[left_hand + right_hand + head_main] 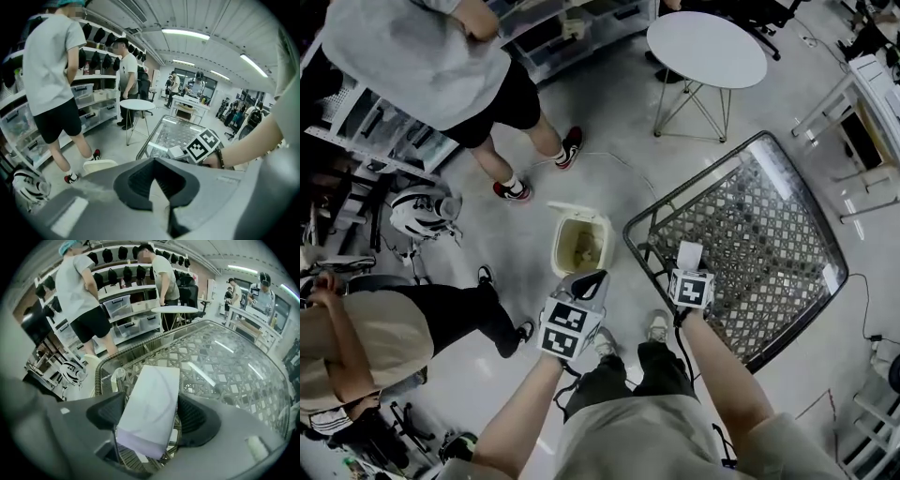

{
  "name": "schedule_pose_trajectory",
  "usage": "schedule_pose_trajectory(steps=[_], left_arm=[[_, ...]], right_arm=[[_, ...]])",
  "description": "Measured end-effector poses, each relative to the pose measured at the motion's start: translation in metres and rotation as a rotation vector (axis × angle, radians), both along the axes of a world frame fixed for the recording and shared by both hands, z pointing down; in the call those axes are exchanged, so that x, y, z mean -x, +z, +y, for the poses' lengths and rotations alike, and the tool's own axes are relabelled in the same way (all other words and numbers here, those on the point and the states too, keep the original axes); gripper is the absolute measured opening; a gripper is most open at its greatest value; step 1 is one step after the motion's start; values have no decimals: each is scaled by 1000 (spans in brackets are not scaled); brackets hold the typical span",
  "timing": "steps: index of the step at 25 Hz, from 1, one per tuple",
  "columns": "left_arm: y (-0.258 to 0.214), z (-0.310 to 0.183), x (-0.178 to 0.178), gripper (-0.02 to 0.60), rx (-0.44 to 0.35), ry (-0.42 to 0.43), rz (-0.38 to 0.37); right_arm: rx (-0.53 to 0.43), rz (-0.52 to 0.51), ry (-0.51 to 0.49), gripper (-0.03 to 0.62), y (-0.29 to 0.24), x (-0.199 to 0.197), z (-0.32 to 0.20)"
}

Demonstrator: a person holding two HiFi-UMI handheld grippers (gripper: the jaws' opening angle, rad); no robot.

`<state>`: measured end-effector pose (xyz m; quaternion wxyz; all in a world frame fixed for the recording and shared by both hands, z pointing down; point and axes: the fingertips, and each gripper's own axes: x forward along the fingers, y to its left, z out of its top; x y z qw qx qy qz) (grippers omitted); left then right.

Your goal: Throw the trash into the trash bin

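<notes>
A white box lies at the near corner of a wicker-and-glass table; the head view shows the same box at the table's left corner. My right gripper is open, one pad on each side of the box, and I see no squeeze on it. A cream trash bin stands open on the floor left of the table, with some rubbish inside. My left gripper hangs just below the bin in the head view, shut and empty. From the left gripper, the bin's rim shows low left.
A round white table stands beyond. One person stands at the upper left near shelves, another is at the left. A black-and-white helmet lies on the floor. My own feet are next to the table's corner.
</notes>
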<state>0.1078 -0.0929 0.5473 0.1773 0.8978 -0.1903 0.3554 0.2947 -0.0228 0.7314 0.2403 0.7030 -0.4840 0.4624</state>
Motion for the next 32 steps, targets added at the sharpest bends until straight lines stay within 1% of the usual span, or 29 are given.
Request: schedule_pose_trajectory(steps=[6, 9, 14, 17, 20, 25, 29, 32], left_arm=[[3, 0, 12, 3, 18, -20, -2], [4, 0, 20, 3, 22, -30, -1], [-8, -6, 33, 3, 5, -57, 19], [-17, -11, 47, 3, 2, -81, 36], [-32, -21, 61, 3, -1, -123, 59], [-55, -41, 88, 3, -63, -174, 76], [-65, -55, 118, 3, -110, -234, 82], [-67, -65, 142, 3, -125, -269, 74]], right_arm=[[16, 6, 18, 347, -1, -3, 1], [6, -3, 40, 344, -5, -7, 5], [-82, -24, 90, 342, -34, -16, 3], [-144, -30, 91, 342, -63, -13, -5], [-214, -23, 54, 341, -96, -2, -25], [-343, -17, -12, 341, -154, 25, -62], [-421, -21, -103, 341, -189, 65, -90], [-448, -29, -190, 341, -204, 101, -110]])
